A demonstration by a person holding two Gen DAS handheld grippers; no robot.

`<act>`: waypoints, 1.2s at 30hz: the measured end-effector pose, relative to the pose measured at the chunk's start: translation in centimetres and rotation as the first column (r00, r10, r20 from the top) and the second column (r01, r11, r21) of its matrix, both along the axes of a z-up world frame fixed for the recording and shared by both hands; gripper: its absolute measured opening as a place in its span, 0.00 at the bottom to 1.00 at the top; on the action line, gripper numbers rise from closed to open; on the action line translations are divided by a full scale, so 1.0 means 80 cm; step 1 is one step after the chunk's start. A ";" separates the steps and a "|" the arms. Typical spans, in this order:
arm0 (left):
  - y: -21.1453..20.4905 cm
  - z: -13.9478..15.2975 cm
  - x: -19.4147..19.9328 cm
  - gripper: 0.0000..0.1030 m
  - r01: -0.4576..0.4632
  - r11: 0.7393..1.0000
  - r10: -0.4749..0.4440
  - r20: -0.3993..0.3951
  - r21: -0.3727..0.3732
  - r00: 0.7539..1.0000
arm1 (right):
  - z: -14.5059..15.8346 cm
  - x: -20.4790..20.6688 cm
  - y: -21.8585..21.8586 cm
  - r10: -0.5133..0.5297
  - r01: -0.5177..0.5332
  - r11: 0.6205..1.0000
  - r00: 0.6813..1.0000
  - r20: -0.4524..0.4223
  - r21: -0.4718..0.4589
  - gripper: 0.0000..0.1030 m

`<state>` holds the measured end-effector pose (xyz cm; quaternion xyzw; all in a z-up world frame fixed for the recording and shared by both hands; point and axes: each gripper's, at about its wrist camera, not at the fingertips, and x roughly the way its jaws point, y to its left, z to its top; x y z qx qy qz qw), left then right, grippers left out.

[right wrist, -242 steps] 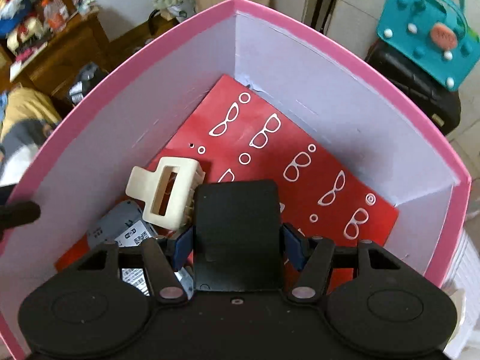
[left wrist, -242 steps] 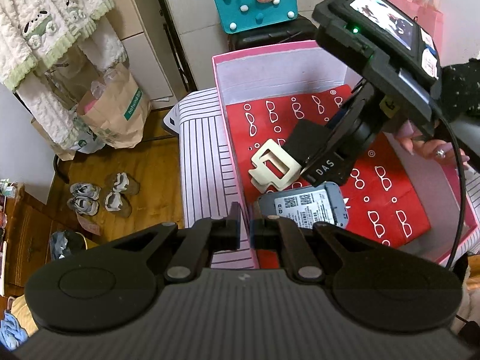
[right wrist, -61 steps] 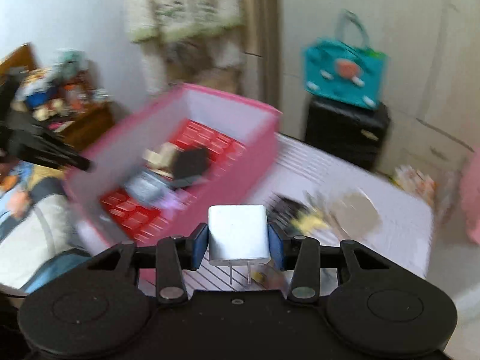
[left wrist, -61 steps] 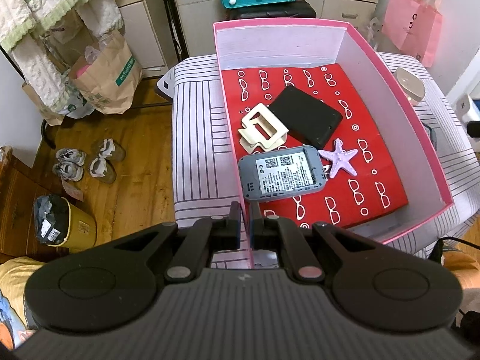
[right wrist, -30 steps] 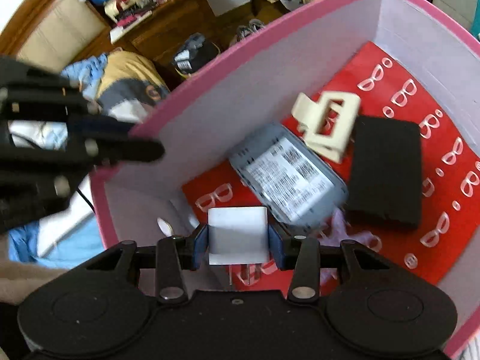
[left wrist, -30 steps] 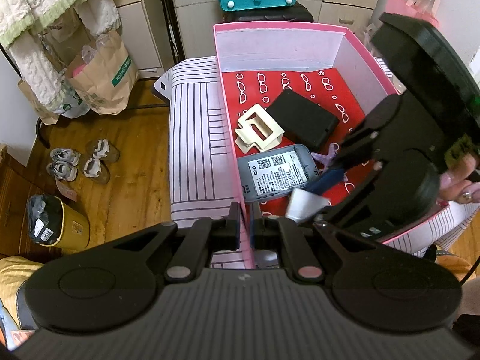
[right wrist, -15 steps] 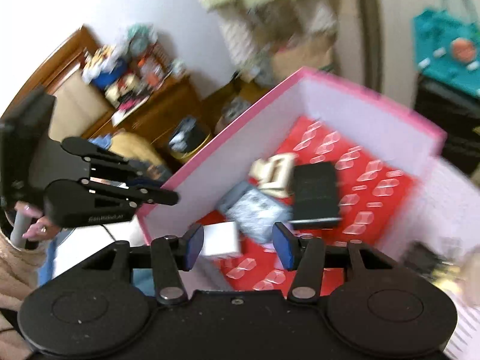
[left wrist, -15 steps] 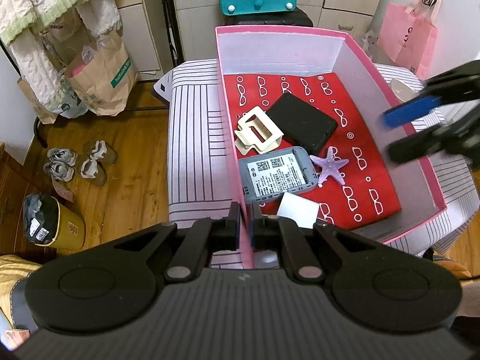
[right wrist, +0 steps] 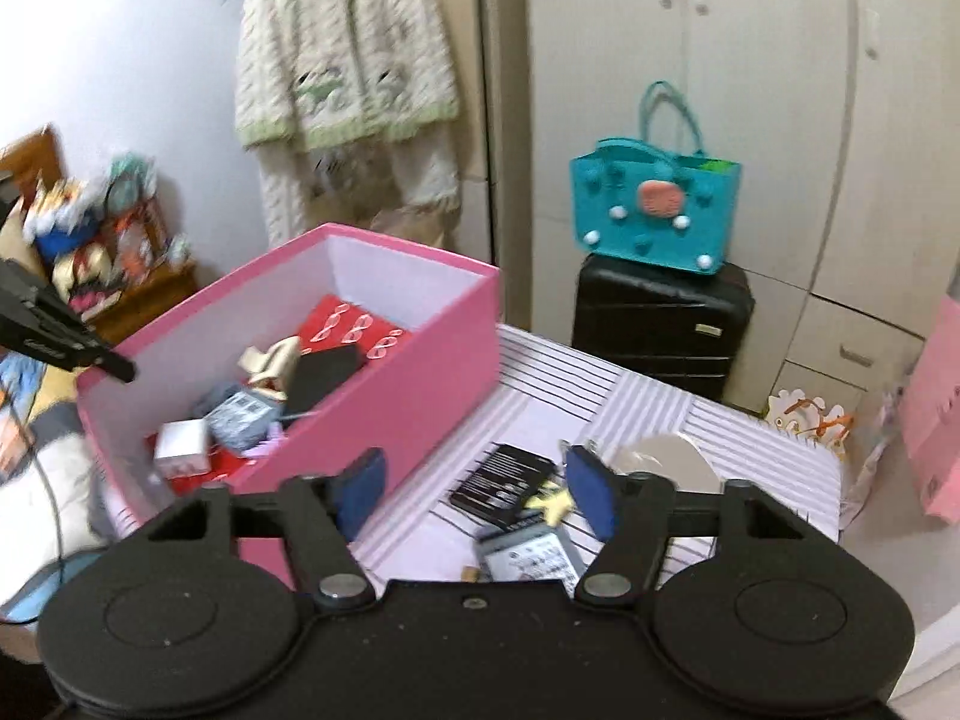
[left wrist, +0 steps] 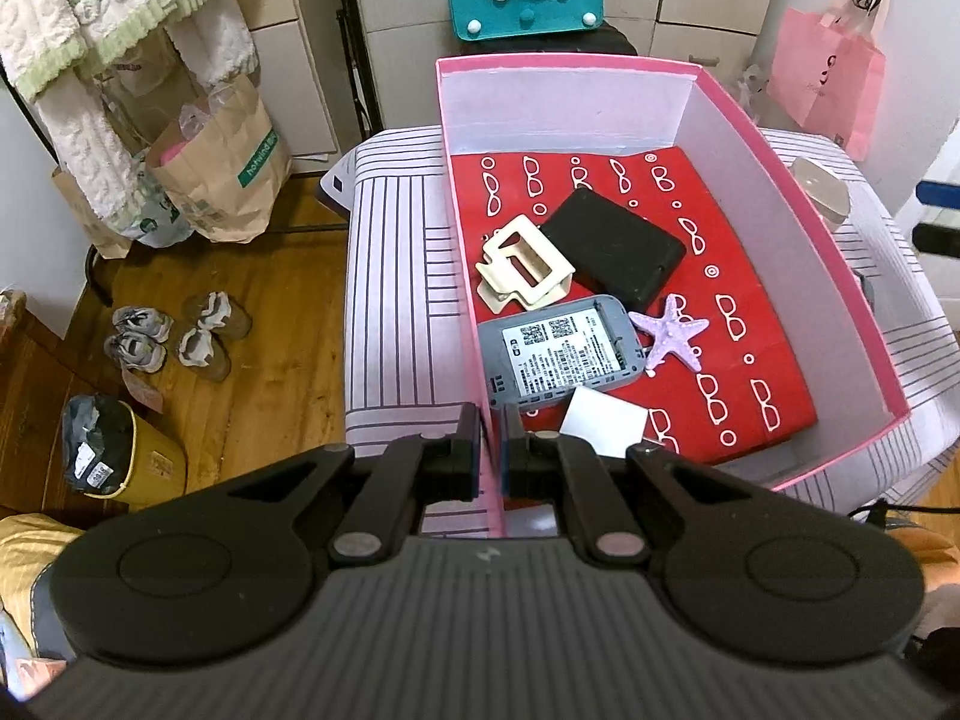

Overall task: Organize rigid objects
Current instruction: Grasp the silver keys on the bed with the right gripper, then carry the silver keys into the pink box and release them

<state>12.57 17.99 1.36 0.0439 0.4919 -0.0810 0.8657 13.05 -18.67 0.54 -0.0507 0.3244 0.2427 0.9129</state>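
My left gripper (left wrist: 492,456) is shut on the near left wall of the pink box (left wrist: 780,138). On the box's red liner lie a white charger (left wrist: 603,429), a grey labelled device (left wrist: 561,351), a purple starfish (left wrist: 675,333), a cream hair claw (left wrist: 522,267) and a black case (left wrist: 612,246). My right gripper (right wrist: 477,489) hangs outside the pink box (right wrist: 420,384), over the striped table. Its jaws are opening and nothing is between them. Below it lie a black packet (right wrist: 501,480), a yellow star (right wrist: 555,504) and a second grey device (right wrist: 528,558).
A round pale lid (right wrist: 666,465) sits further right on the striped tablecloth (left wrist: 396,276). A teal bag (right wrist: 657,222) stands on a black suitcase (right wrist: 660,324) behind the table. Paper bags (left wrist: 222,174), shoes (left wrist: 174,336) and a yellow bin (left wrist: 114,456) are on the floor at the left.
My right gripper let go of the white charger in the box's near corner, pulled out of the box to the right and spread its jaws wider. The left gripper kept its hold.
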 end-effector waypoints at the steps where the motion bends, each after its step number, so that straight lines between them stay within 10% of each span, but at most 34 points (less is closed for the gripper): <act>1: 0.000 -0.002 0.001 0.05 -0.003 1.000 0.003 -0.002 0.002 1.000 | -0.014 0.002 -0.004 -0.011 0.011 1.000 1.000 -0.009 0.000 0.71; 9: -0.001 -0.007 0.002 0.05 -0.020 1.000 0.020 -0.009 0.002 1.000 | -0.058 0.014 -0.022 -0.087 0.095 0.995 0.981 -0.175 0.034 0.70; 21: -0.002 -0.009 0.000 0.05 -0.024 1.000 0.024 -0.002 0.007 1.000 | -0.111 -0.010 0.008 -0.104 0.105 0.994 0.960 -0.261 -0.011 0.42; 26: -0.005 -0.010 -0.002 0.05 -0.029 1.000 0.029 0.000 0.010 1.000 | -0.104 -0.007 0.005 -0.108 0.114 0.993 0.965 -0.240 0.009 0.03; 36: -0.003 -0.012 -0.002 0.05 -0.031 0.999 0.031 -0.010 0.008 0.999 | -0.061 -0.006 0.001 -0.066 0.087 0.993 0.965 -0.254 0.074 0.03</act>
